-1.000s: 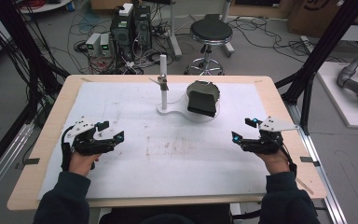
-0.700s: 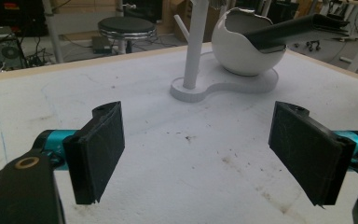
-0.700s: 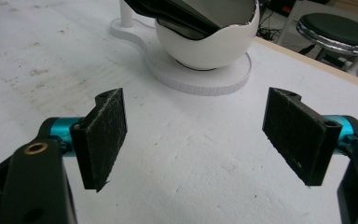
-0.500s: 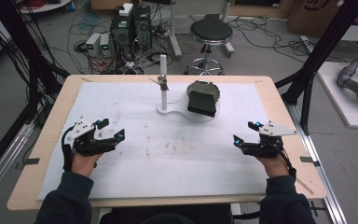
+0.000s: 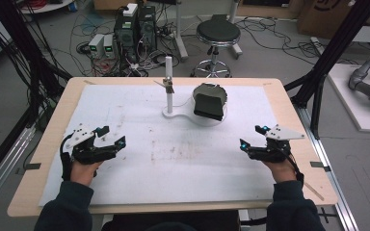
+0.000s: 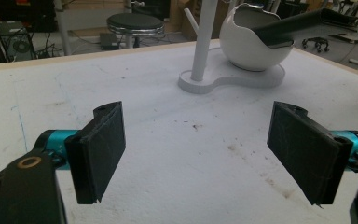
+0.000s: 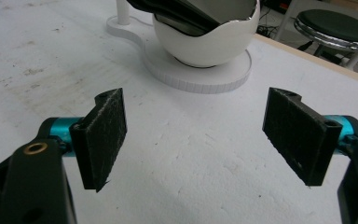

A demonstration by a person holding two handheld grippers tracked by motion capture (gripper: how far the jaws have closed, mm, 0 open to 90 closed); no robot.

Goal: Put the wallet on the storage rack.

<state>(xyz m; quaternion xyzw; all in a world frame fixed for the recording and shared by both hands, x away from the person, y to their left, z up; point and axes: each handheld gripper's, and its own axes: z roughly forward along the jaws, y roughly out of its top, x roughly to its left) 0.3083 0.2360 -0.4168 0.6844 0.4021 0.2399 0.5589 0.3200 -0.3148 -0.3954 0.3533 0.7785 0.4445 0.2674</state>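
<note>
White stand with upright post and flat two-lobed base, placed at far centre of white-covered table. Seated on the base's wider lobe, just right of the post: white egg-shaped bowl with jagged rim, holding a dark flat folded item tilted across its opening and overhanging the rim. Left gripper well short of the stand, toward its left, jaws spread wide, nothing between the pads. Right gripper well short of the stand, toward its right, likewise wide apart and empty. Likely risks: bowl tipped or whole stand dragged if a jaw catches the overhanging edge or pushes the light base sideways; dark item slipped if pinched at a thin edge only; post knocked on an approach from the left. Unclear: material and exact nature of the dark item; bowl interior hidden beneath it; small peg on the post hard to read; whether bowl is fixed to base, not determinable.
</note>
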